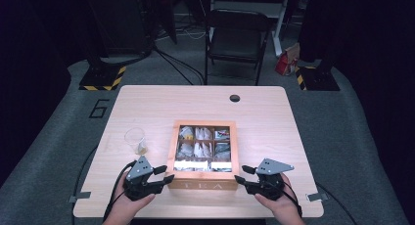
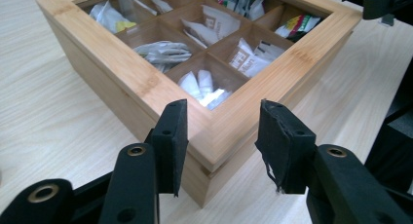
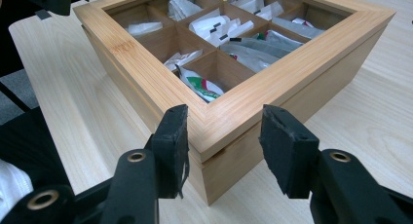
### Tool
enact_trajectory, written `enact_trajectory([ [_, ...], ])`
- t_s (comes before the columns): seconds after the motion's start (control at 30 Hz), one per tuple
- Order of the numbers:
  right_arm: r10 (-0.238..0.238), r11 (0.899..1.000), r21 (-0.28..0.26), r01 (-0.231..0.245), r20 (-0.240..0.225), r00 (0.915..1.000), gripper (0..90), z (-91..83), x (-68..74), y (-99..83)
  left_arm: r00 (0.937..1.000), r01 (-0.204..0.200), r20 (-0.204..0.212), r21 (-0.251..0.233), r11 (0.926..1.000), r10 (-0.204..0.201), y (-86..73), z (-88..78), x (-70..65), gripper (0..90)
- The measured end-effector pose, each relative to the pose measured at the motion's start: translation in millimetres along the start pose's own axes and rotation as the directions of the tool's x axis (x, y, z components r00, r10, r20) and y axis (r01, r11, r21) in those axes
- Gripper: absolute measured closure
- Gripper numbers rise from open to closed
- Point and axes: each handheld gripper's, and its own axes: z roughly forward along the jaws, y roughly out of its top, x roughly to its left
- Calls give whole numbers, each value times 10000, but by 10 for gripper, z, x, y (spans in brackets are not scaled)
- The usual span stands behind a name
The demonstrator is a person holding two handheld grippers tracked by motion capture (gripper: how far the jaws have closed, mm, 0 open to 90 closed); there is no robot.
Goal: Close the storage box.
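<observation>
Tea box [image 1: 204, 154], wooden with a windowed lid, sits mid-surface between both tools, left tool [image 1: 164, 175] and right tool [image 1: 243, 175] each straddling a near corner, jaws apart, not clamped.

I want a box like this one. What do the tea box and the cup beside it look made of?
Square compartmented tea box: light wood, likely bamboo, with fine striped grain and a smooth satin finish; its lid looks to hold a clear pane. Clear cup: see-through, glass or plastic, cannot tell which.
</observation>
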Motion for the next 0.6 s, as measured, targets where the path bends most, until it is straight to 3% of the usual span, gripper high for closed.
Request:
enact_trajectory([
  [0.27, 265, 9992, -287, -264, 23, 9996, 488, -29, -42, 42, 9989, 385, -262, -274, 9989, -393, 6, -53, 116, 505],
  [0.4, 286, 9986, -448, -274, 280, 9992, 487, -74, -93, 72, 9975, 511, -472, -364, 9980, -528, 0, -85, 182, 501],
  [0.6, 794, 9952, -641, -742, 823, 9934, 477, -97, -216, 39, 9951, 708, -660, -386, 9967, -732, -40, -77, 253, 500],
])
